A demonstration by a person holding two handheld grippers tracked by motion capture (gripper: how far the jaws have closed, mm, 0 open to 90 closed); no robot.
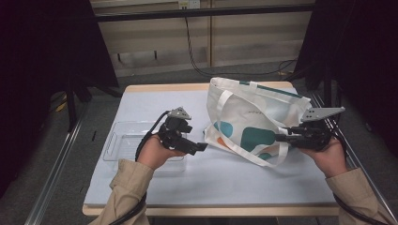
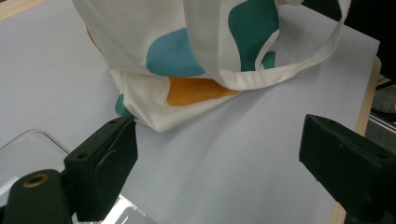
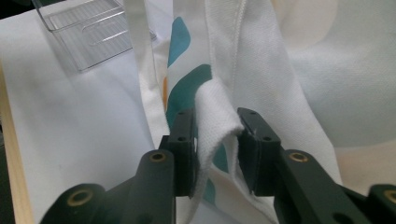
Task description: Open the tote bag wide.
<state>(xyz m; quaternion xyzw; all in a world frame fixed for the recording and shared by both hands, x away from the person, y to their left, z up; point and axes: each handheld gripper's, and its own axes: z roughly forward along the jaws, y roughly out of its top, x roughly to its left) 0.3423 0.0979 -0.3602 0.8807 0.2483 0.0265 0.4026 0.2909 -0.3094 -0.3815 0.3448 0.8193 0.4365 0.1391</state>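
**High view: a bag pinched on one side**

High view hides most of the right hand-held gripper's [image 1: 280, 138] jaws, because they are dark and sit against the bag. What is inside the tote bag [image 1: 256, 119] cannot be seen. In the left gripper view the top of the bag is cut off at the edge. The clear tray [image 1: 123, 140] is hard to make out, since it is see-through and partly under the left hand [image 1: 154, 152].

The tote bag is white cloth with teal, light blue and orange blobs on it. It has long white straps [image 1: 263, 161], and one loops down onto the tabletop [image 1: 220, 180]. The bag lies slumped on its side between the two hand-held grippers, right in front of both.

In the right gripper view, the right hand-held gripper [image 3: 217, 144] has its jaws squeezed on a fold of the white strap [image 3: 215, 116]. The cloth is bunched up between the two pads, and both pads touch it.

The left hand-held gripper [image 2: 217, 149] has its jaws spread wide with nothing between them. A bottom corner of the bag is just ahead of one jaw and looks very close to its tip, but touching cannot be told. The clear tray sits just beside and below this gripper.
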